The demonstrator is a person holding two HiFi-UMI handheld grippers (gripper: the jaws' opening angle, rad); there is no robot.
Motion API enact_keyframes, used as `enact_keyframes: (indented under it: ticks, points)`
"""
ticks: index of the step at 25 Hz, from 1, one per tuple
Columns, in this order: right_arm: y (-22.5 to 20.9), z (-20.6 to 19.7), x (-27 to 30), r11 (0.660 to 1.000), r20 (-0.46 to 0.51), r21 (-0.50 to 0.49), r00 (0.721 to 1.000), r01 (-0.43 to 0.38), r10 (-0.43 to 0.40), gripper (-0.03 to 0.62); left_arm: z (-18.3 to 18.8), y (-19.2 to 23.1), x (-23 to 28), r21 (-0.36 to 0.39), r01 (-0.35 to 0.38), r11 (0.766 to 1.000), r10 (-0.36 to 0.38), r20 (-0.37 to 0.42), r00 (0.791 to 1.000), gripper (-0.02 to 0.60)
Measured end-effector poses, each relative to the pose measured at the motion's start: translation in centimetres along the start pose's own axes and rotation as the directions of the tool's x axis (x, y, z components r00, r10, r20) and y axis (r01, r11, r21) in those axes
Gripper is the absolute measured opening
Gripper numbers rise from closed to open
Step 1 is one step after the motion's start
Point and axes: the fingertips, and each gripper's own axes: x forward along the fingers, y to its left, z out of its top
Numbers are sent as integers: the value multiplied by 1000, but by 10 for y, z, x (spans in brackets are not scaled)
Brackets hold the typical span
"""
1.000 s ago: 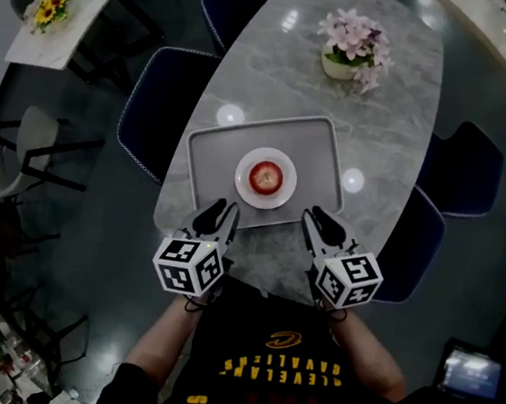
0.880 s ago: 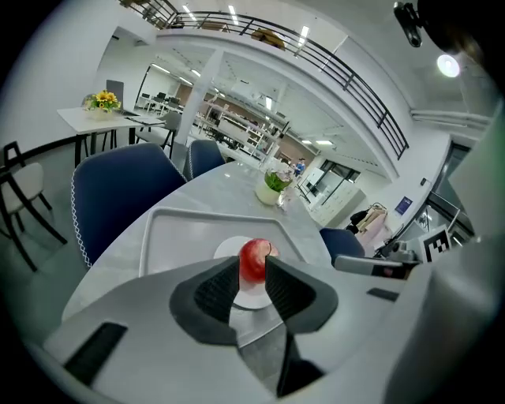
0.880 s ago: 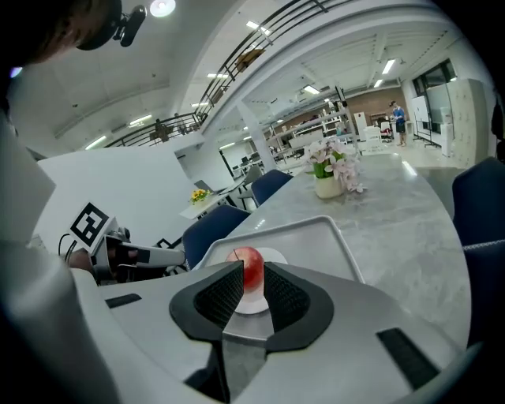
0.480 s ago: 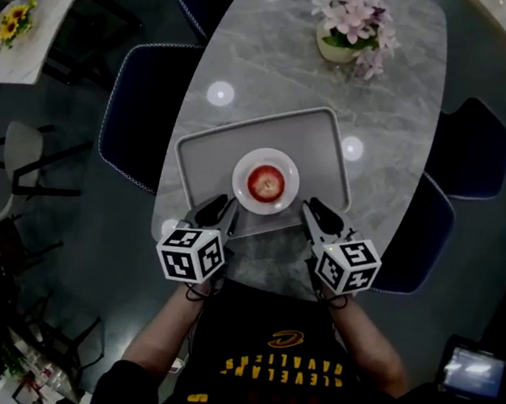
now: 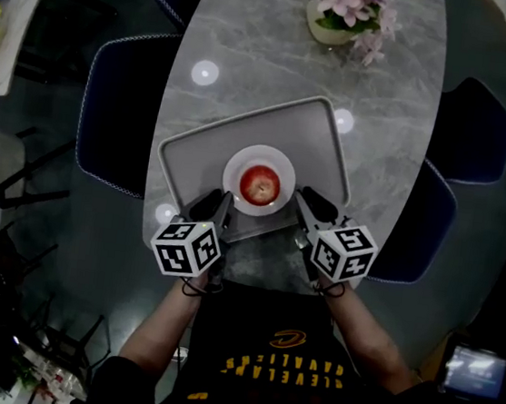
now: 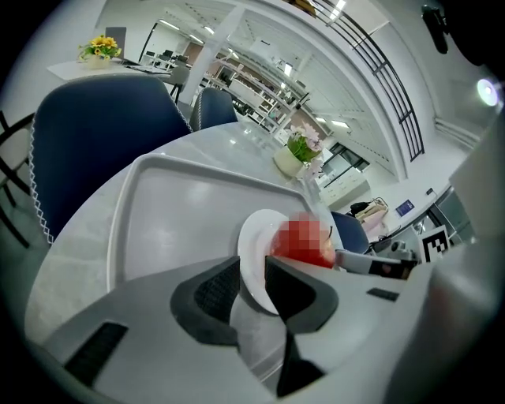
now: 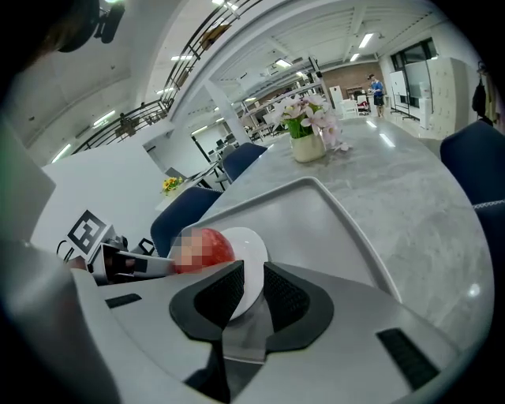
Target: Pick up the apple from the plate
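A red apple [image 5: 259,184] sits on a small white plate [image 5: 281,163] in the middle of a grey tray [image 5: 194,157]. My left gripper [image 5: 214,206] is at the tray's near edge, just left of the plate, its jaws nearly together with nothing between them. My right gripper [image 5: 312,204] is just right of the plate, jaws likewise close and empty. In the left gripper view the apple [image 6: 304,243] and the plate [image 6: 251,252] lie right beyond the left gripper [image 6: 252,276]. From the right gripper [image 7: 254,284] the apple [image 7: 207,248] shows to the left.
The tray rests on an oval grey marble table [image 5: 278,72]. A pot of pink flowers [image 5: 335,15] stands at the far end. Dark blue chairs [image 5: 118,107] flank the table on the left, and others [image 5: 469,122] on the right.
Both grippers have moved forward from the table's near edge to either side of the plate. The apple and plate have not moved on the tray.
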Motion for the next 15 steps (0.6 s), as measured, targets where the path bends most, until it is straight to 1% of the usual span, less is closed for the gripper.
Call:
enact_keyframes:
  ticks: [8,12,15]
  points:
    - [3,-9,16,1000,-63,15,998,2,-1,80,-5,7,-1,-35,0,999,-1,-34,999,98]
    - [1,-12,21,999,-93,37,996,18,-14,80,-11,6,0,-57,17,998,-20,-57,998,98]
    - [0,-12,23,999,-108,32,994,16,-12,80,-13,6,3,-76,19,997,-24,-65,998,98]
